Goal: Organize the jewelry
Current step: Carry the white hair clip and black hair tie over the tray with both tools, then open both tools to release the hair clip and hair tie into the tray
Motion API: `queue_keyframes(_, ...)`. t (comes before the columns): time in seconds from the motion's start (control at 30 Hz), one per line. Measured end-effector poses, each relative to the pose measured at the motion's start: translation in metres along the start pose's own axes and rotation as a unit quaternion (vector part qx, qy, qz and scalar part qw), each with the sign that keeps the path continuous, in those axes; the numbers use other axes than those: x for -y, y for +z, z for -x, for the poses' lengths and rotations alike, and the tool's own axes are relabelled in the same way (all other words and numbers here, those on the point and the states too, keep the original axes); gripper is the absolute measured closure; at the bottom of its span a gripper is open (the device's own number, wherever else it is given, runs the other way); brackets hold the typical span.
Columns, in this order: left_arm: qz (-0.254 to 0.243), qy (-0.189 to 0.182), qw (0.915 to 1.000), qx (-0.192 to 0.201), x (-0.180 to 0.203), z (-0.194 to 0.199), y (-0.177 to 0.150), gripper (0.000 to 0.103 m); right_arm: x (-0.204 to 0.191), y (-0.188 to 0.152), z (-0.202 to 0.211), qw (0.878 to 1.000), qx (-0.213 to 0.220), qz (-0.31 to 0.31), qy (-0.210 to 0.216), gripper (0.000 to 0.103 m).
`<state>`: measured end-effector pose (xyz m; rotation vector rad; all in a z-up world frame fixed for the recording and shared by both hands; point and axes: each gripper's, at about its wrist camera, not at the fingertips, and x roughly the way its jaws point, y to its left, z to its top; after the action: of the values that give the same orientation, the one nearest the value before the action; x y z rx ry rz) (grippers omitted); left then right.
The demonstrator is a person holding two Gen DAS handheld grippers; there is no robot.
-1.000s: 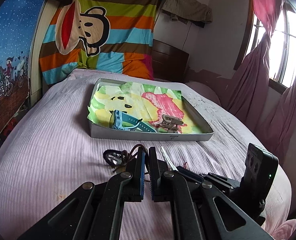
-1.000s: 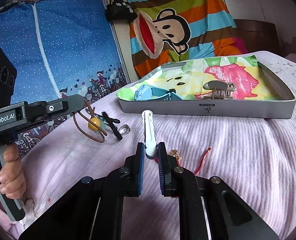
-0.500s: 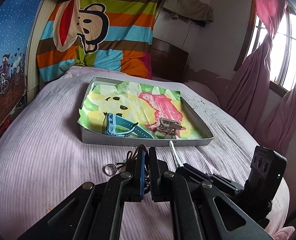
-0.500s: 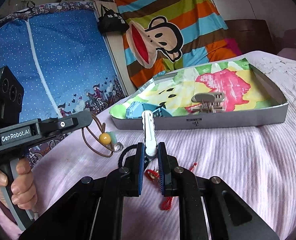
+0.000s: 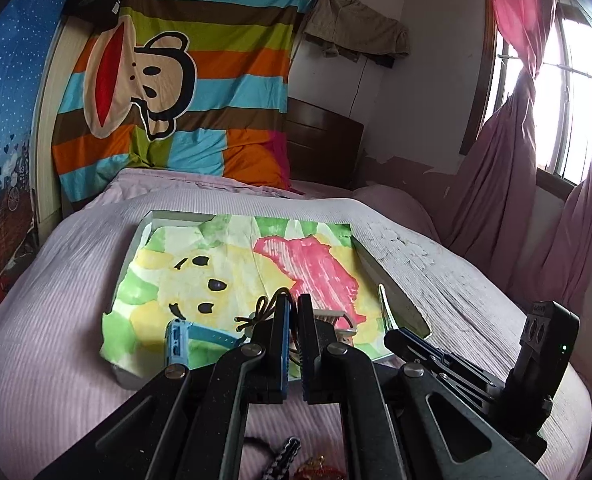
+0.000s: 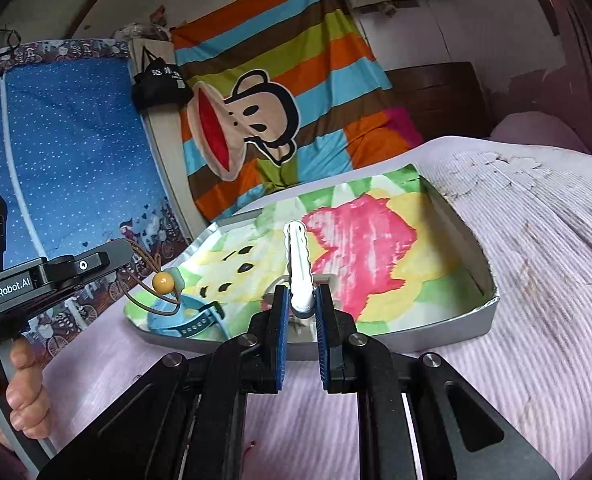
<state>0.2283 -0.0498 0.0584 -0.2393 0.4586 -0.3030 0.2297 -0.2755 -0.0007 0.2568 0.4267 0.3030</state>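
A shallow grey tray (image 6: pixel 472 312) lined with a painted cartoon sheet (image 5: pixel 223 264) is set on the pink ribbed bedspread (image 5: pixel 55 352) of a bed. The left gripper (image 5: pixel 291 304) is held over the tray's near edge with its blue pads nearly together, clamped on a brown cord necklace (image 5: pixel 261 312); in the right wrist view the cord (image 6: pixel 147 280) is seen hanging from that gripper with an amber bead (image 6: pixel 163 281) on it, above the tray's near left corner. The right gripper (image 6: pixel 299 300) is closed on the base of a white hair clip (image 6: pixel 298 260), which points forward and up over the middle of the tray. A blue watch (image 6: pixel 191 318) lies in the tray's near left corner, directly under the hanging bead. A beige claw clip (image 5: pixel 336 320) lies in the tray by the near edge, mostly hidden behind the grippers in both views. On the bedspread nearest the left camera, a black braided cord (image 5: pixel 279 456) and a red-and-gold trinket (image 5: pixel 320 470) are partly seen. A hand (image 6: pixel 19 392) is wrapped round the left gripper's handle.
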Motion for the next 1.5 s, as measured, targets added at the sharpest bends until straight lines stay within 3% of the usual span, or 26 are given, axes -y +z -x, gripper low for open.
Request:
queue_keyframes(0.37, -0.003, 0.014, 0.9993, -0.035, -0.004, -0.046, -0.020, 0.099, 0.012, -0.002, -0.033, 0.999, -0.033, -0.003, -0.023, 0.091)
queue_keyframes(0.87, 0.001, 0.038, 0.9971, -0.066, -0.008, -0.053, -0.034, 0.098, 0.011, -0.008, -0.037, 0.999, -0.037, -0.002, -0.019, 0.091)
queue_keyframes(1.07, 0.014, 0.049, 0.9962, -0.071, -0.015, -0.055, -0.036, 0.091, 0.012, -0.010, -0.037, 0.999, -0.036, -0.002, -0.015, 0.089)
queue_keyframes(1.23, 0.020, 0.051, 0.9967, -0.060, -0.016, -0.049, -0.036, 0.075, 0.012, -0.011, -0.034, 0.999, -0.031, -0.002, -0.014, 0.088)
queue_keyframes(1.3, 0.022, 0.055, 0.9969, -0.051, -0.017, -0.043, -0.036, 0.059, 0.012, -0.012, -0.031, 1.000, -0.026, -0.001, -0.015, 0.084)
queue_keyframes(1.37, 0.028, 0.059, 0.9971, -0.039, -0.018, -0.035, -0.036, 0.052, 0.010, -0.012, -0.024, 1.000, -0.012, 0.001, -0.020, 0.069)
queue_keyframes(1.43, 0.032, 0.066, 0.9969, -0.028, -0.020, -0.026, -0.035, 0.047, 0.008, -0.013, -0.013, 1.000, 0.010, 0.005, -0.021, 0.060)
queue_keyframes(1.5, 0.034, 0.078, 0.9962, -0.016, -0.022, -0.016, -0.036, 0.032, 0.005, -0.013, -0.001, 0.999, 0.031, 0.011, -0.019, 0.055)
